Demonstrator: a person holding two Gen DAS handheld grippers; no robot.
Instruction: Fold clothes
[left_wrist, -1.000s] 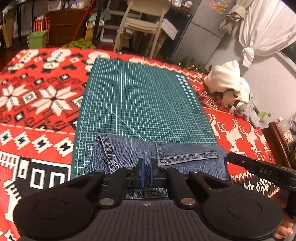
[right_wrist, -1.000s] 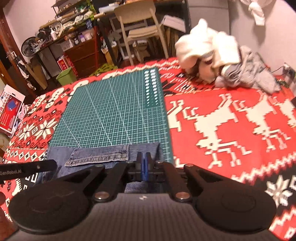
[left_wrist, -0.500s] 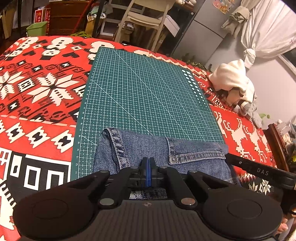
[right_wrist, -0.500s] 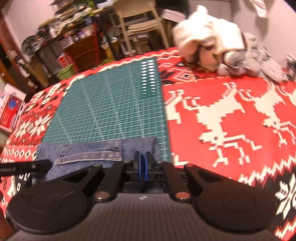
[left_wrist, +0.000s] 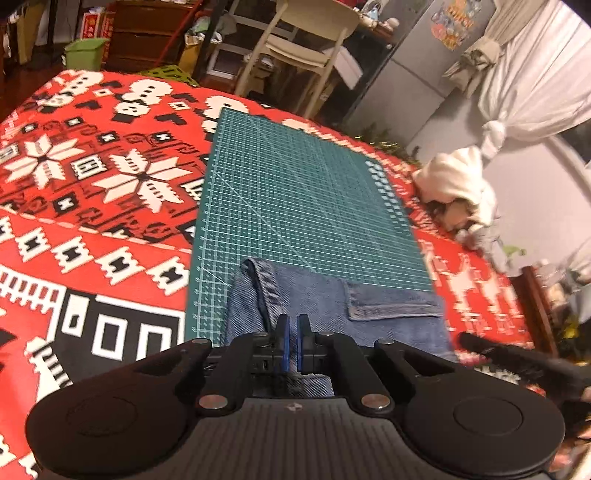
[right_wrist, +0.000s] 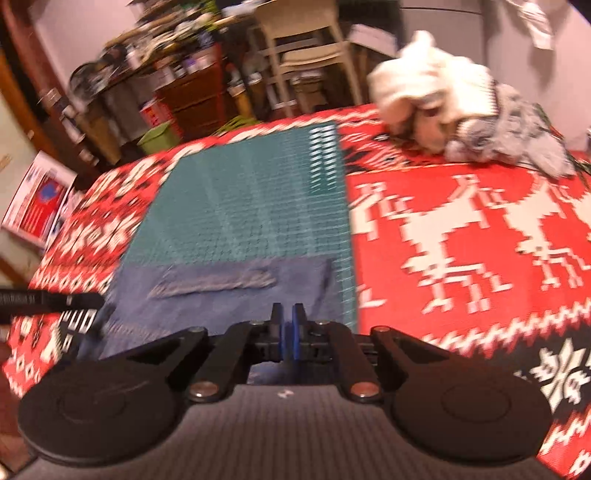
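Cluttered living room, warm light: a pale chair (left_wrist: 295, 40), a fridge (left_wrist: 424, 62) and tied white curtains (left_wrist: 532, 74) behind a surface covered by a red patterned blanket (left_wrist: 92, 184), with a green cutting mat (left_wrist: 303, 206) laid on top as the working area. Left wrist view: jeans (left_wrist: 314, 306) lie folded on the near end of the mat, hemmed leg edge turned over at left, a stitched flap at right. The left gripper (left_wrist: 291, 343) sits low over the denim at the near edge; its blue pads (left_wrist: 283, 345) stand a narrow slit apart with cloth showing in the gap. Likely a light pinch on the near fold, though whether it grips or has just let go cannot be told. A heap of pale clothes (left_wrist: 458, 188) waits well apart on the blanket, probably the unfolded pile. The other tool's dark arm shows at lower right. Right wrist view, motion-blurred: same jeans (right_wrist: 229, 295) on the mat's (right_wrist: 251, 206) near end, right edge close to the mat's border. The right gripper (right_wrist: 287, 332) is placed the same way on the opposite near corner, pads slightly apart over denim; grip equally uncertain. Both tools at matching corners suggests the fold is carried evenly, edges kept square. Heap of clothes (right_wrist: 443, 99) at far right.
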